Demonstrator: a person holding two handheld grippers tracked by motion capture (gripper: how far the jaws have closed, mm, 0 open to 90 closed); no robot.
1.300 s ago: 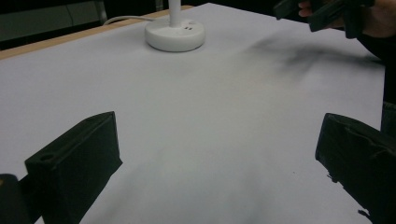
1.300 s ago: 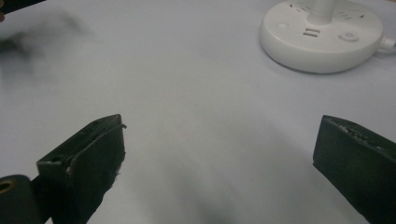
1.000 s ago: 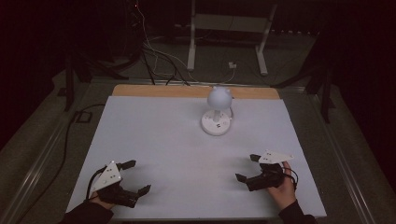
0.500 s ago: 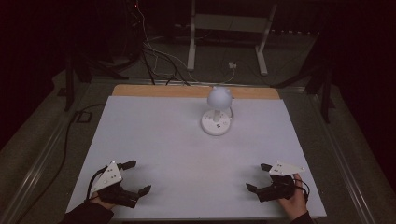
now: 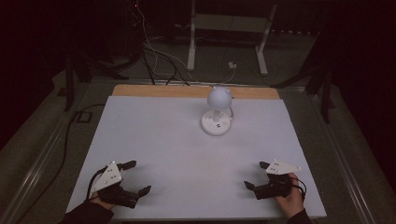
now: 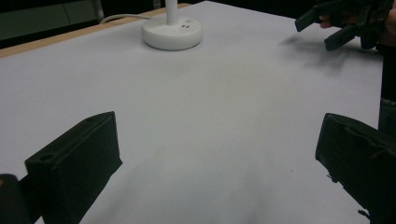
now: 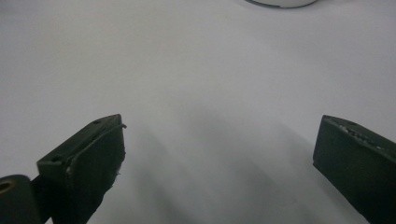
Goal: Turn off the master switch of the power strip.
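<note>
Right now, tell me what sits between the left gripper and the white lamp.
Nothing visible does: bare white table lies between the left gripper, jaws open, and the lamp. The right gripper stays off to the side.

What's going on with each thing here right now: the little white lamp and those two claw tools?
lamp: upright on the table's far side, unlit, untouched.
left gripper: open, empty, held low at the near left corner.
right gripper: open, empty, held low at the near right.
table: white top, bare between the grippers.
</note>
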